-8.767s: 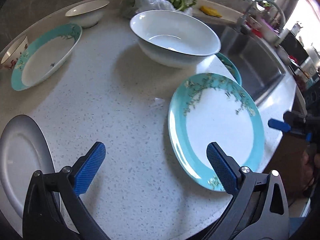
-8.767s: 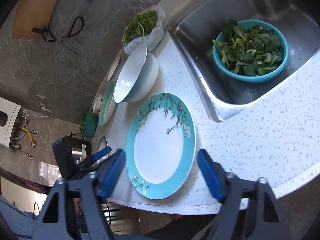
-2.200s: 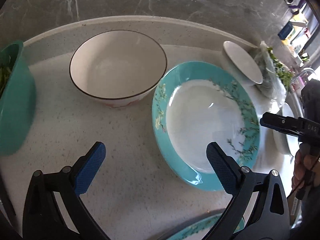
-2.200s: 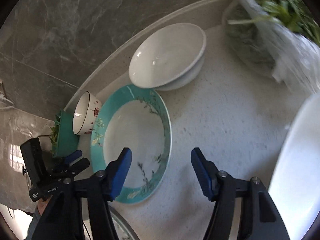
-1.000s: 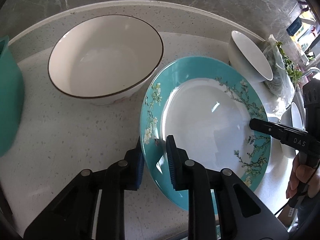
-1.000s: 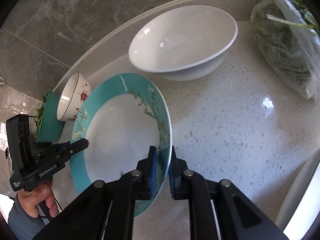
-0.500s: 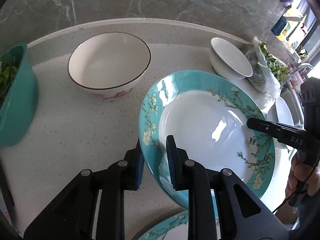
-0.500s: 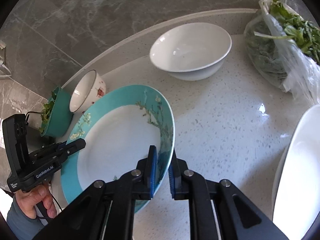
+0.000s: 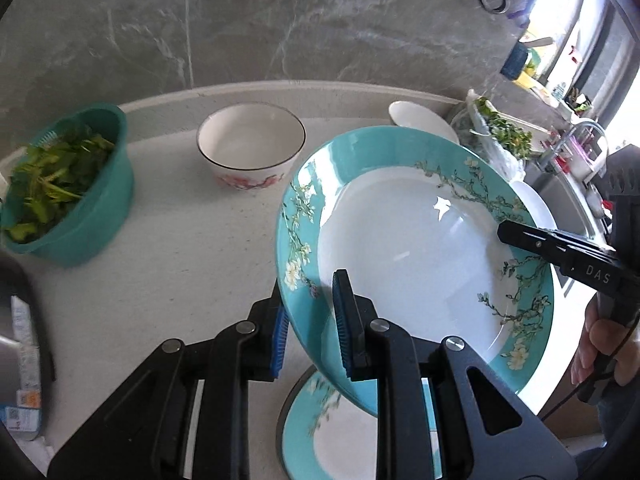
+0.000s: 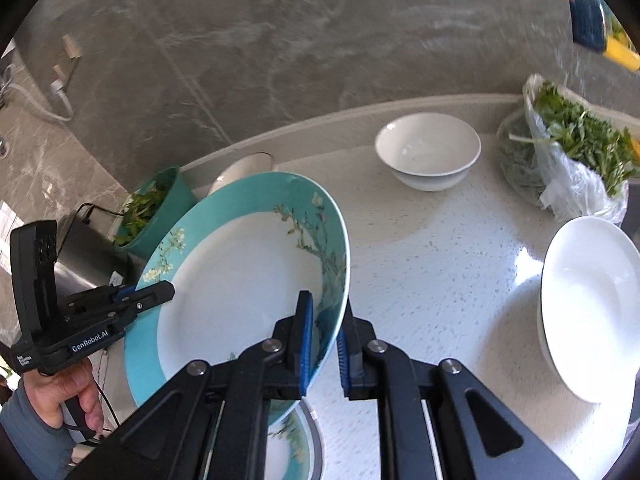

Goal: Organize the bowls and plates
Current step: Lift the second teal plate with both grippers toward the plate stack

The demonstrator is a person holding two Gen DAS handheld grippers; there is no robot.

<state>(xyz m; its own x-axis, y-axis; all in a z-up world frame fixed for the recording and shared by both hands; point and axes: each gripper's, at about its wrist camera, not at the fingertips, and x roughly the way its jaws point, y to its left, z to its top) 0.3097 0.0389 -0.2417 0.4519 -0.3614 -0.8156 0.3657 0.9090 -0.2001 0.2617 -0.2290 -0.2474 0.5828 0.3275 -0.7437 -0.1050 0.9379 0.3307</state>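
Note:
A teal-rimmed plate (image 9: 420,260) with a blossom pattern hangs tilted above the counter, held at two opposite edges. My left gripper (image 9: 310,312) is shut on its near left rim. My right gripper (image 10: 324,332) is shut on the opposite rim of the same plate (image 10: 240,280). Each gripper also shows in the other's view: the right gripper (image 9: 520,236) and the left gripper (image 10: 160,292). Directly below lies a second teal plate (image 9: 320,432) on a grey rimmed one. A flowered bowl (image 9: 250,148), a small white bowl (image 10: 428,152) and a large white bowl (image 10: 588,300) stand on the counter.
A teal basket of greens (image 9: 68,184) sits at the far left by the grey stone wall. A plastic bag of greens (image 10: 568,152) lies at the back right, with the sink tap (image 9: 580,128) beyond. A dark appliance (image 10: 88,256) stands at the counter's left end.
Both grippers, still shut on its rim, have lifted the teal plate off the counter and carried it nearer, over the second teal plate. The bowls look farther away.

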